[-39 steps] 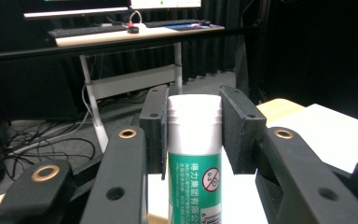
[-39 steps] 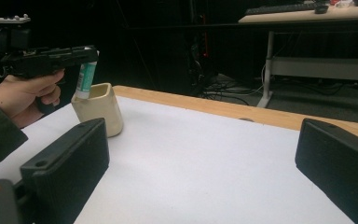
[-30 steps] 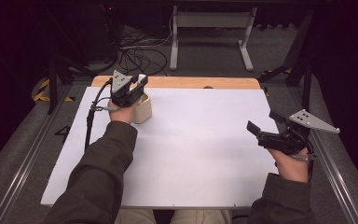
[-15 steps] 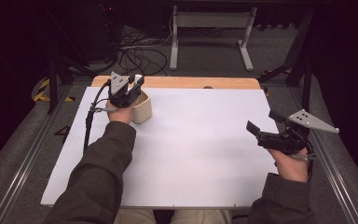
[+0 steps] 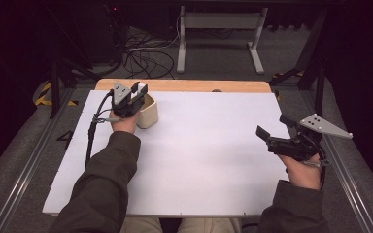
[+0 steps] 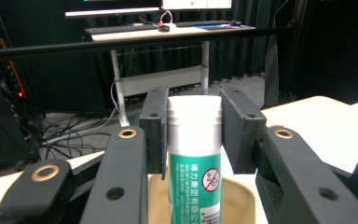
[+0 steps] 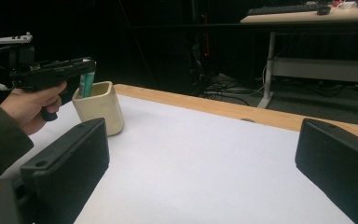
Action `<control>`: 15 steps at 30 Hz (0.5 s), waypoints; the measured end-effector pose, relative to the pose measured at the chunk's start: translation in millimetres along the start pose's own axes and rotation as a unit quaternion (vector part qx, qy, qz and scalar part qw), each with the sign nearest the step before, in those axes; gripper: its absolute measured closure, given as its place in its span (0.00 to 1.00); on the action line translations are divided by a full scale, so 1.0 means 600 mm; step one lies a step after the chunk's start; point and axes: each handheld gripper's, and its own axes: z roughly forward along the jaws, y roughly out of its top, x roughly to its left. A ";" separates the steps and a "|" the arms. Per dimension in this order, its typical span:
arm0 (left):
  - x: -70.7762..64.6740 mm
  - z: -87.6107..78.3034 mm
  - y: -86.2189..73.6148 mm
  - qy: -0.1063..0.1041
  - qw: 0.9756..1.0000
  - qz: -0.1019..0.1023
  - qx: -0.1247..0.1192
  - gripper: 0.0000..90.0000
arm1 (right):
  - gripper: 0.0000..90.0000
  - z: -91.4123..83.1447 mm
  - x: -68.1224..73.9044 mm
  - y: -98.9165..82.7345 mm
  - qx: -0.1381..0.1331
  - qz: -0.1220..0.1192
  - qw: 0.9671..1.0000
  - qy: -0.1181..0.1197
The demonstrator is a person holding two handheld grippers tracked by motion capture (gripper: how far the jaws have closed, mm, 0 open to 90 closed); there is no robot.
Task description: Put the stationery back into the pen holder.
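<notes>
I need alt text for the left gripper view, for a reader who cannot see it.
The left gripper is shut on a white bottle with a green label, held upright over a cream cup. Behind stand a dark room and a desk.

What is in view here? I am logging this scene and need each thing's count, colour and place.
Green-and-white labelled plastic bottle: one, upright, lower part inside the cup, clamped near its top.
Cream square cup: one, far left of the table.
White table sheet: one, covers the tabletop.
Light wooden tabletop: one, strip showing along the far edge.
Grey metal desk frame: one, on the floor beyond the table.
Black cables: a tangle, floor behind the table.
Left claw: black, shut on the bottle.
Right claw: black, jaws wide apart, near the table's right edge.
</notes>
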 end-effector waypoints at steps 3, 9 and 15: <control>-0.001 -0.003 0.000 -0.003 1.000 0.001 0.001 0.72 | 0.04 0.000 0.000 0.000 0.000 0.000 1.000 0.000; 0.000 -0.011 0.000 -0.005 1.000 -0.005 0.001 0.72 | 0.04 0.000 0.001 0.001 0.000 -0.002 1.000 0.001; 0.000 -0.019 -0.003 -0.008 1.000 -0.009 0.002 0.72 | 0.04 0.001 0.004 0.001 0.001 -0.002 1.000 0.002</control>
